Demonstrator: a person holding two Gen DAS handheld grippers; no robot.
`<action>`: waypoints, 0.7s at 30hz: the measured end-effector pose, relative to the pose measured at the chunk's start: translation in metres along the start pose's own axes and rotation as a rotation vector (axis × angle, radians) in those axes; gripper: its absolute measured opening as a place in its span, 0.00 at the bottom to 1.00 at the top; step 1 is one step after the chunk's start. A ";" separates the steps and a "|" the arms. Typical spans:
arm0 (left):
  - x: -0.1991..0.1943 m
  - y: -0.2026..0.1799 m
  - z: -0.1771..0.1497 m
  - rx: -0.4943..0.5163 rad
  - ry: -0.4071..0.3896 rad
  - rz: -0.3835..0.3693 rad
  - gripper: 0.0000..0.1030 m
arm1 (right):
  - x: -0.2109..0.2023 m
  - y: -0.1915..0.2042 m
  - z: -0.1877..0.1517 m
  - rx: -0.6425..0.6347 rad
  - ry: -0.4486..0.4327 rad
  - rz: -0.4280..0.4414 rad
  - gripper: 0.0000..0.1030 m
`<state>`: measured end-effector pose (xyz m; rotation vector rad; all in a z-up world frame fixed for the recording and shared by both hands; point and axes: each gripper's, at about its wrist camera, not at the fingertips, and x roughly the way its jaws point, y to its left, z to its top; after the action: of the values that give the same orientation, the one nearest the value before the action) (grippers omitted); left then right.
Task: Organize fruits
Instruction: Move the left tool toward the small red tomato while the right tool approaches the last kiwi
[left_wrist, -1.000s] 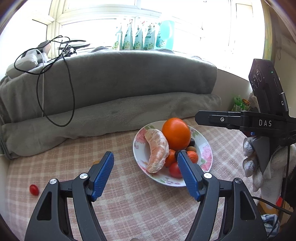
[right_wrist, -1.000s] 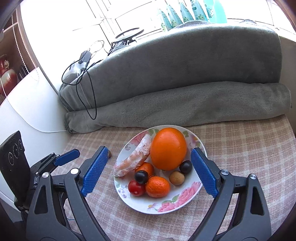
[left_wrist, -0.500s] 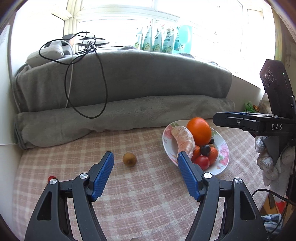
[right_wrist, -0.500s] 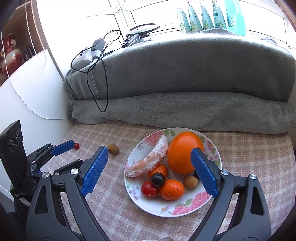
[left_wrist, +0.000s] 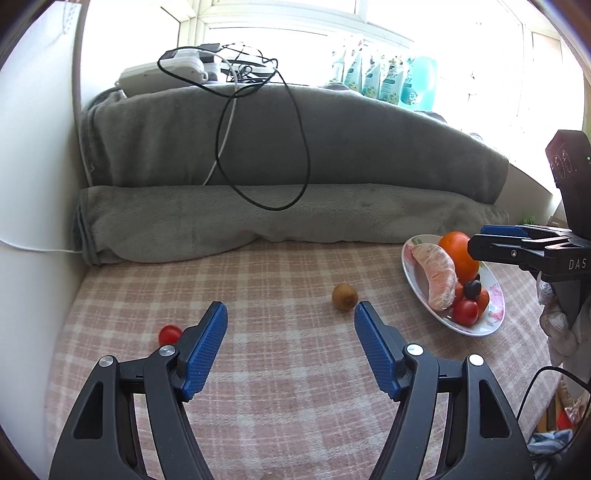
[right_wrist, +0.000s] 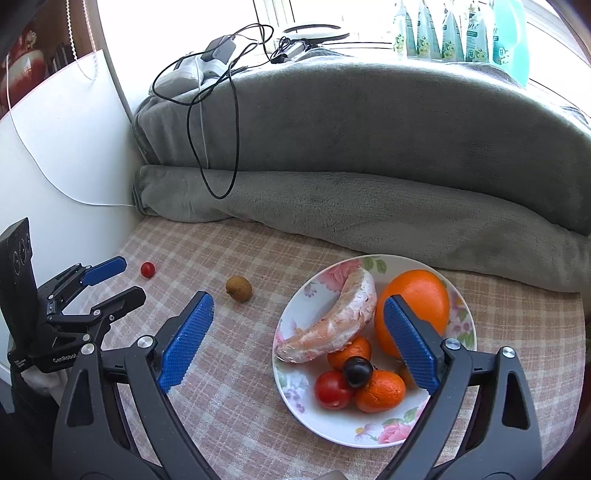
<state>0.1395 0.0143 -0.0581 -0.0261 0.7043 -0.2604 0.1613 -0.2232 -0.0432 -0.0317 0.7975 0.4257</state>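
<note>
Floral plate (right_wrist: 373, 434) on checked cloth (left_wrist: 280, 280) holds a big orange (right_wrist: 417, 299), peeled citrus segment (right_wrist: 340, 317), two mandarins, a tomato & a dark grape. Left of plate: a kiwi (right_wrist: 239, 288), then a stray cherry tomato (right_wrist: 147, 269). Left gripper (left_wrist: 290, 345) hangs w/ jaws apart, nothing between, near kiwi. Right gripper (right_wrist: 297, 343) over plate's near-left rim, jaws opening, empty.
</note>
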 end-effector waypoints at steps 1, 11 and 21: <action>0.000 0.004 -0.001 -0.007 0.002 0.005 0.69 | 0.001 0.003 0.000 -0.009 -0.002 0.002 0.95; 0.001 0.041 -0.008 -0.072 0.016 0.055 0.69 | 0.019 0.034 0.007 -0.091 0.011 0.005 0.95; 0.009 0.066 -0.015 -0.119 0.039 0.083 0.69 | 0.039 0.048 0.012 -0.125 0.029 0.026 0.95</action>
<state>0.1519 0.0766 -0.0825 -0.1048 0.7570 -0.1395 0.1759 -0.1630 -0.0559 -0.1442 0.7998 0.5007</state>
